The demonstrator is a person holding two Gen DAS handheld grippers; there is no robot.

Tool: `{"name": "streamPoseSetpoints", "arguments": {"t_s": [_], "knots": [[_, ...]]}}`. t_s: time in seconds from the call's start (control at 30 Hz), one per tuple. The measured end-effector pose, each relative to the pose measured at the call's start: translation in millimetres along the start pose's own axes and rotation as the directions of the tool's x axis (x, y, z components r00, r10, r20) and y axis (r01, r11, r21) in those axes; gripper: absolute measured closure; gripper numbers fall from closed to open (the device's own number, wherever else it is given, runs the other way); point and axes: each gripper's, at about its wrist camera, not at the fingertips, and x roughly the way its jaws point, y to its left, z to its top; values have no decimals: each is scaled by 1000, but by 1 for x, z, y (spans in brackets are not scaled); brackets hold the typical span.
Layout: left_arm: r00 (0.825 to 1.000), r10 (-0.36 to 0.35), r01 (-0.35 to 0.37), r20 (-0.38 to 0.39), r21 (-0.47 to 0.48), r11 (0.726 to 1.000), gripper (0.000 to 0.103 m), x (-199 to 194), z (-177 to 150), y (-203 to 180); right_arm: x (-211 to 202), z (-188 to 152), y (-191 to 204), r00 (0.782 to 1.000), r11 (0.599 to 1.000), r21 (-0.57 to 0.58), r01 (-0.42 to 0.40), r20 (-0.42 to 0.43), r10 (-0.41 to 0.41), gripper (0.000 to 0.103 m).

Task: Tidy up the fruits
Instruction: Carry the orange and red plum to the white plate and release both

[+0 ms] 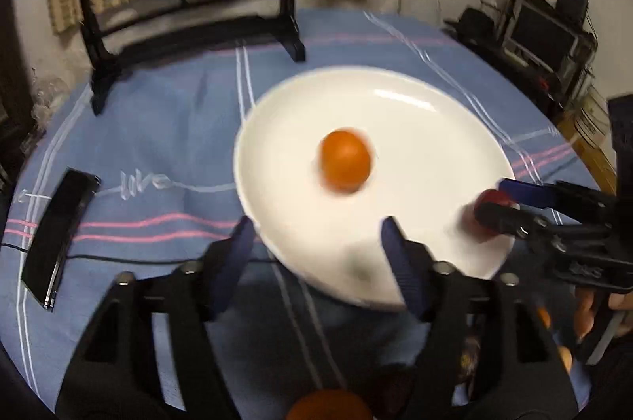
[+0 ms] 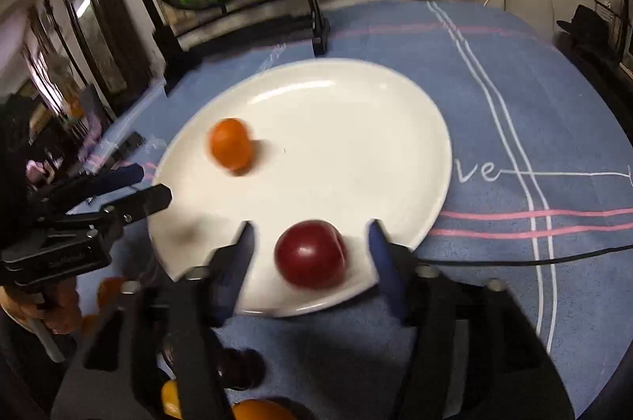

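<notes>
A: Nearest the lens in the left wrist view: left tongs (image 1: 316,234), spread wide, nothing between the blue pads, tips over the near rim of the white plate (image 1: 395,95).

B: Working left to right on the counter (image 1: 166,127)?

A: Black phone (image 1: 59,234) lying flat at far left on the blue striped cloth. Then stitched script in white, reads "live" or "love", too blurred to settle. Then the plate, with a small orange fruit (image 1: 345,160) near its middle, smooth skin, smeared by motion.

B: And the right side?

A: Right tongs (image 2: 310,234) also wide apart, straddling a dark red plum (image 2: 310,254) without touching it. Plum sits on the plate's near edge, glossy, with a crease down one side. Right wrist view shows the orange fruit (image 2: 230,143) well apart from it, toward the plate's left.

B: Writing there?

A: Only "ve" (image 2: 478,173) legible, just right of the plate (image 2: 356,95).
</notes>
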Motion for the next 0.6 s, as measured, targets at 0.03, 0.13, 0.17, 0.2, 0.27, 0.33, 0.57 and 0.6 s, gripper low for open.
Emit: {"name": "streamPoseSetpoints", "arguments": {"t_s": [0.03,0.13,0.17,0.2,0.27,0.33,0.57,0.6], "knots": [[1000,9,-9,13,13,1000,33,-2,-1,-1,-3,0,0,1000,1000,0,11,9,-11,34],[1000,12,-12,24,22,1000,33,-9,-4,-2,-11,-3,-1,1000,1000,10,-4,25,3,33],[999,13,-14,30,19,1000,32,-13,-6,-1,-11,-3,-2,1000,1000,11,-2,25,2,33],[999,18,-18,35,16,1000,31,-17,-7,0,-11,-4,-3,1000,1000,13,3,26,-3,32],[998,28,-28,57,-2,1000,18,-27,-13,8,-12,-5,-6,999,1000,16,26,31,-26,31],[997,30,-28,71,-19,999,17,-36,-21,16,-14,-5,-8,999,999,22,32,39,-33,31],[997,32,-28,66,-57,998,15,-56,-52,35,-25,-10,-10,997,1000,16,18,74,-19,30],[997,30,-25,68,-66,998,15,-59,-56,38,-27,-12,-11,997,1000,24,10,76,-12,30]]}}
